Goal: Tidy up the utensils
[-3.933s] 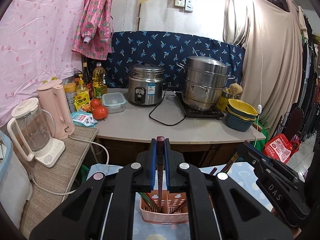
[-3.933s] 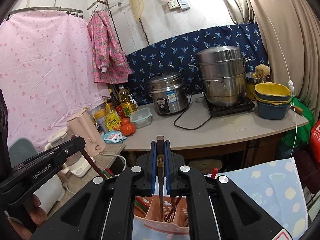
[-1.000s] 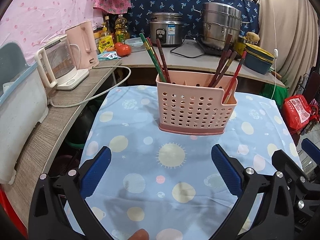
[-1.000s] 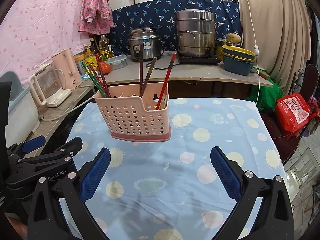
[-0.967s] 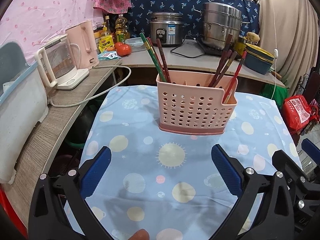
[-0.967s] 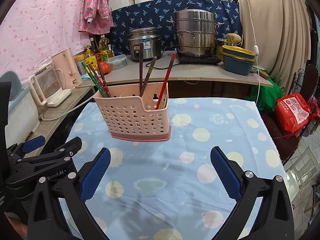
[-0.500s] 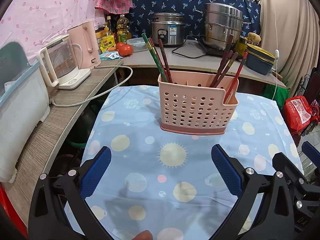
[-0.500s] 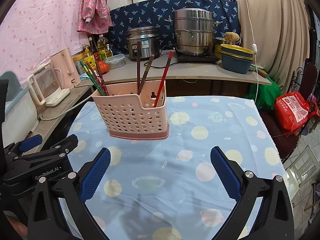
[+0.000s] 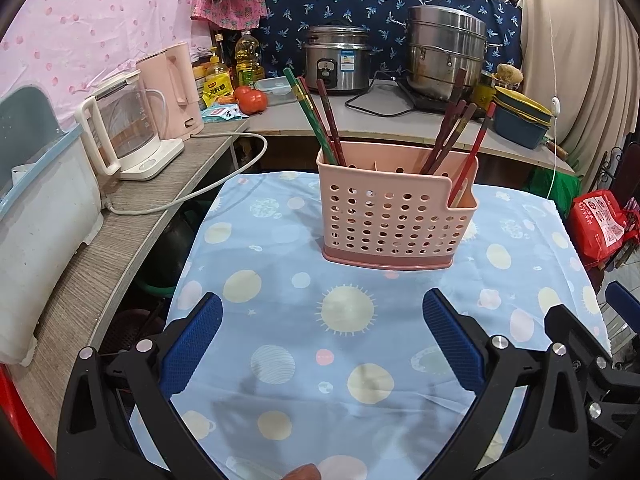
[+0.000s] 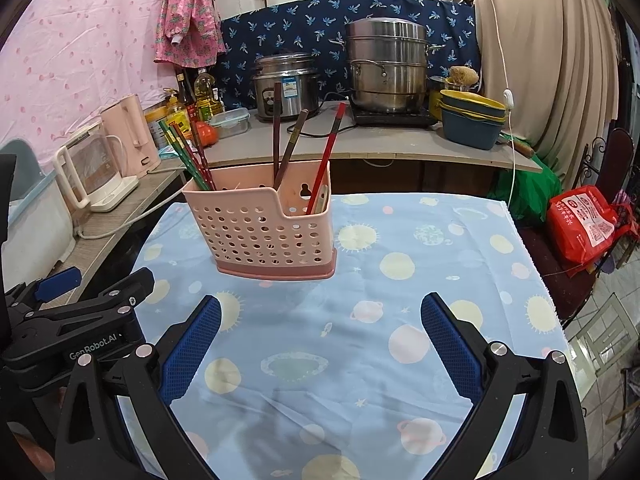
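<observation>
A pink perforated utensil holder (image 9: pixel 394 212) stands on the blue patterned tablecloth (image 9: pixel 348 312); it also shows in the right wrist view (image 10: pixel 260 228). Green and dark red chopsticks (image 9: pixel 316 120) lean in its left compartment, brown and red chopsticks (image 9: pixel 460 136) in its right part. My left gripper (image 9: pixel 322 336) is open and empty, low over the cloth in front of the holder. My right gripper (image 10: pixel 320 336) is open and empty, in front and to the right of the holder. The left gripper's body (image 10: pixel 80 332) shows at the right view's left edge.
A wooden side shelf (image 9: pixel 100 248) on the left holds a glass kettle (image 9: pixel 124 132) and a pink kettle (image 9: pixel 176 88). The back counter (image 9: pixel 400 120) carries a rice cooker (image 9: pixel 338 60), a steel steamer (image 9: pixel 444 52) and stacked bowls (image 9: pixel 520 120). A red bag (image 10: pixel 584 228) sits right of the table.
3.9 s ago each gripper was shut on a chopstick above the holder. Now both are open, empty and pulled back. In the last second both views shifted only slightly.
</observation>
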`<state>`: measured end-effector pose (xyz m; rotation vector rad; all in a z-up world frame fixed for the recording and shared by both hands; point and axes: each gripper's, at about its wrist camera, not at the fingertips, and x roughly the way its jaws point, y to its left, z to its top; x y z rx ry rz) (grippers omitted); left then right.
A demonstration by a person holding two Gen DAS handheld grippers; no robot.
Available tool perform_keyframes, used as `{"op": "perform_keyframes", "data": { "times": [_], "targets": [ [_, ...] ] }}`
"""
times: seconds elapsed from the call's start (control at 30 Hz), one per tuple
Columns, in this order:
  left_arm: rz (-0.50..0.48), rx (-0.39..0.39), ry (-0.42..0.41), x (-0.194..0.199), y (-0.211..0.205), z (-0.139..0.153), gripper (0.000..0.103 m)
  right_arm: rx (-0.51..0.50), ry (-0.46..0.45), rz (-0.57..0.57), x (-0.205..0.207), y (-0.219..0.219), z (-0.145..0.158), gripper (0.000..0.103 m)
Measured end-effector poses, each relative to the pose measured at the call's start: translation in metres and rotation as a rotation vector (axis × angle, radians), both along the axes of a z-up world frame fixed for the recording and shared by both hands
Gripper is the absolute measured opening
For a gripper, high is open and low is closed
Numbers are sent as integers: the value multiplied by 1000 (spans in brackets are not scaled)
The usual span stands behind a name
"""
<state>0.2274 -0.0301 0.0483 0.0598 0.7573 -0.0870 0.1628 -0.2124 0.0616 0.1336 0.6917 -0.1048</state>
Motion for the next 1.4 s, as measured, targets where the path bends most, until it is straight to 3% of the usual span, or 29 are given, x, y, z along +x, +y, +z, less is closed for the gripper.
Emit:
{"op": "perform_keyframes", "data": {
  "times": [1.4],
  "targets": [
    [11,33,23,-1,-1,-8,96,-8,16,-22,-2,-7,-7,96]
  ]
}}
